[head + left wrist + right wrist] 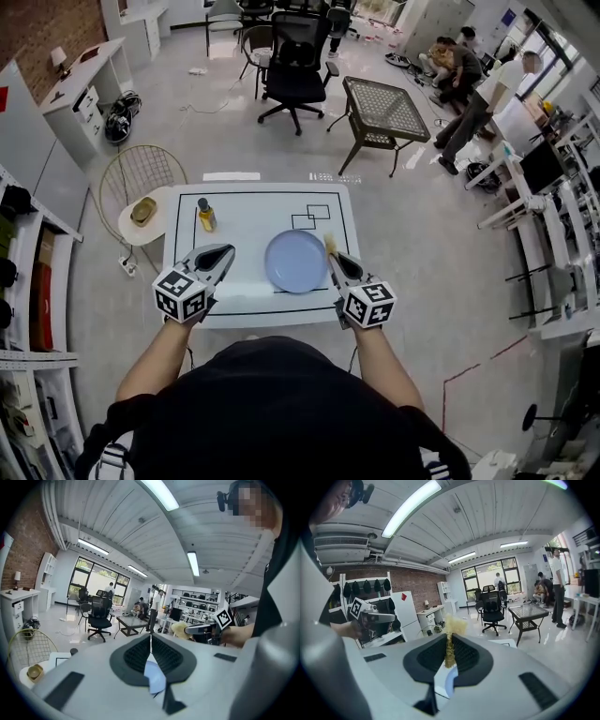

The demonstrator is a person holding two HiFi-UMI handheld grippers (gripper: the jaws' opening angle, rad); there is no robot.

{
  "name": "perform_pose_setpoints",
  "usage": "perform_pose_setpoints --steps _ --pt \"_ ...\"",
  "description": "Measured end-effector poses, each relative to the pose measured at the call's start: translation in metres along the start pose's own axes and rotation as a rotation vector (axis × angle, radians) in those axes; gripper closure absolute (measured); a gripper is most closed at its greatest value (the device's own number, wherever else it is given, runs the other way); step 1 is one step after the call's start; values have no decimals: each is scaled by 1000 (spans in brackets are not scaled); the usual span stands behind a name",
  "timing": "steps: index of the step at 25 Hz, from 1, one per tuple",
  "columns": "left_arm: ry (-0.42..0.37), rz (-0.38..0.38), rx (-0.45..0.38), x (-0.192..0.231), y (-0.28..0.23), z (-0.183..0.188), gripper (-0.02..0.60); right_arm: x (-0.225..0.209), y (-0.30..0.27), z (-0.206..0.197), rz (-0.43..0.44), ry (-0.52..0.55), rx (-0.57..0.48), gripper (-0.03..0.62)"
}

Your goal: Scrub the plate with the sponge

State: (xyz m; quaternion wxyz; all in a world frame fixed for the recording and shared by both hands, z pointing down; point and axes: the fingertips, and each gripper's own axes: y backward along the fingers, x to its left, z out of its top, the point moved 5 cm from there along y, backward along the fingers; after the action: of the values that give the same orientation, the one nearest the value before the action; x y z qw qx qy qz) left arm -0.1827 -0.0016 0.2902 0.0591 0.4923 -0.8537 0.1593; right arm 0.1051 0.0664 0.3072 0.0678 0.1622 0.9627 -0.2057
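While the right hand-held gripper (332, 253) is clenched on the yellow sponge (329, 241) just beside the blue plate's (295, 261) right rim, the left hand-held gripper (228, 250) hovers pressed together and empty, left of the plate. The plate lies on a white desk (253, 211) marked with black lines, and a yellow bottle (206, 216) stands upright near its left edge. Beyond it, on the grey floor, stand a black office chair (293, 70) and a mesh-topped table (384, 108).

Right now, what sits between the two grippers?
The blue plate, on the white table, between the shut left gripper and the right gripper, which pinches the sponge; the head view shows it.
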Motion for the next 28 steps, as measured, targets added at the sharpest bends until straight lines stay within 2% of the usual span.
perform_pose_setpoints --steps 5,11,18,28 --pt "-1 -18 5 23 -1 -1 572 9 -18 6 -6 11 -4 563" --pt "2 -26 18 29 -3 -7 572 7 -23 3 -12 12 2 563" --pt "-2 -30 34 27 -18 -6 572 -11 -27 -2 -12 -8 15 563" --pt "15 27 54 21 -57 -4 572 -57 -48 5 50 -7 22 563"
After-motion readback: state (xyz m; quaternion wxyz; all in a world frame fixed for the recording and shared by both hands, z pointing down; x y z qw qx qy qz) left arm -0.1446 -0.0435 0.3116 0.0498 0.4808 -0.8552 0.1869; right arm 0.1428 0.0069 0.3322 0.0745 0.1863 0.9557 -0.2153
